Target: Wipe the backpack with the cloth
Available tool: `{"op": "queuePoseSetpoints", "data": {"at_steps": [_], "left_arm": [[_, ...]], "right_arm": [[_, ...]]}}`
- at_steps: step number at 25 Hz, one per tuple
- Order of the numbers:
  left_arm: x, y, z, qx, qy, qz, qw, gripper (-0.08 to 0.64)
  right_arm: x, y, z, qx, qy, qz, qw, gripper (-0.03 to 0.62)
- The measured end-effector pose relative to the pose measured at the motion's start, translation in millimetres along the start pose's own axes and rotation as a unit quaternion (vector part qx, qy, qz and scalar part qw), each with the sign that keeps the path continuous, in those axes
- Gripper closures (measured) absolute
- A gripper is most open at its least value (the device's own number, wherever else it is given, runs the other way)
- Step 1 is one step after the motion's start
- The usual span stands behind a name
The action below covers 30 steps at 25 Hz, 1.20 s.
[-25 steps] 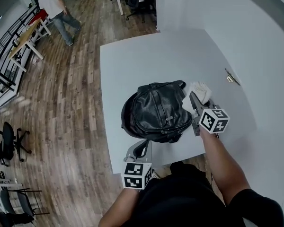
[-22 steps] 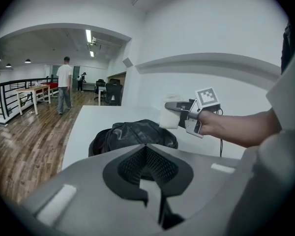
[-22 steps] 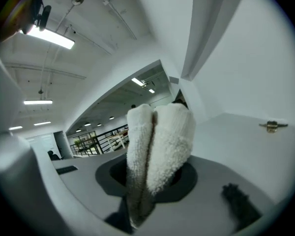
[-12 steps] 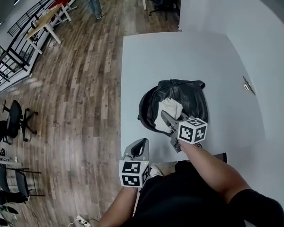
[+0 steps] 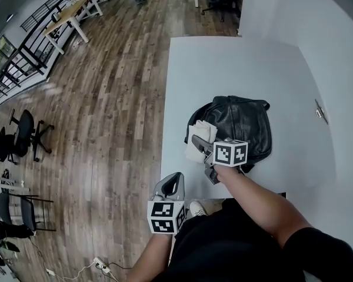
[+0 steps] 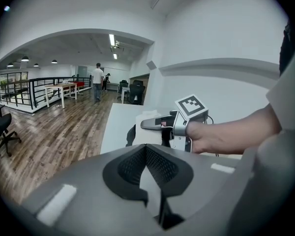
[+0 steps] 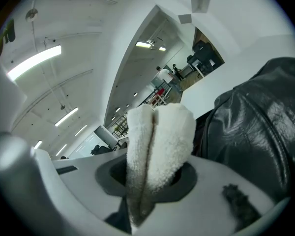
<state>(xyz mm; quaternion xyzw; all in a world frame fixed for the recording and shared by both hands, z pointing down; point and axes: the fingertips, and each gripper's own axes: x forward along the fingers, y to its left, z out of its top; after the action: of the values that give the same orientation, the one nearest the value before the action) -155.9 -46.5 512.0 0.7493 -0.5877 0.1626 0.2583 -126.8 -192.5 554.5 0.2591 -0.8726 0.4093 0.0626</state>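
Note:
A black leather backpack (image 5: 238,122) lies on the white table (image 5: 223,63) near its front edge. My right gripper (image 5: 200,144) is shut on a folded white cloth (image 5: 198,140) and presses it on the backpack's left side. In the right gripper view the cloth (image 7: 160,141) sticks up from between the jaws, with the glossy backpack (image 7: 258,136) right beside it. My left gripper (image 5: 175,182) hangs off the table's front left corner, shut and holding nothing. The left gripper view shows my right gripper (image 6: 160,124), the cloth (image 6: 146,134) and a bit of backpack (image 6: 131,134) ahead.
A white wall with a small metal fitting (image 5: 321,113) runs along the table's right side. Wooden floor lies to the left, with office chairs (image 5: 23,135) and desks (image 5: 76,7) farther off. A person (image 6: 97,80) stands far back in the hall.
My right gripper has carried the cloth from the backpack's right side across its top to its left side. The left gripper has stayed near the table's front edge.

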Motion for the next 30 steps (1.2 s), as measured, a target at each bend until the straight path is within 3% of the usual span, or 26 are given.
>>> {"op": "queuePoseSetpoints", "data": {"at_steps": [13,30], "left_arm": [[-11.9,14.5,-3.3,0.008,-0.008,-0.015,0.9998,0.552],[-23.8,-15.2,-4.7,0.034,-0.013,-0.064,0.9973,0.552]], "right_arm": [[1.7,-16.3,-13.6,0.024,0.009,-0.035,0.999,0.508],[-45.5,-36.7,-21.6,0.027,-0.008,-0.088,0.996,0.508]]}}
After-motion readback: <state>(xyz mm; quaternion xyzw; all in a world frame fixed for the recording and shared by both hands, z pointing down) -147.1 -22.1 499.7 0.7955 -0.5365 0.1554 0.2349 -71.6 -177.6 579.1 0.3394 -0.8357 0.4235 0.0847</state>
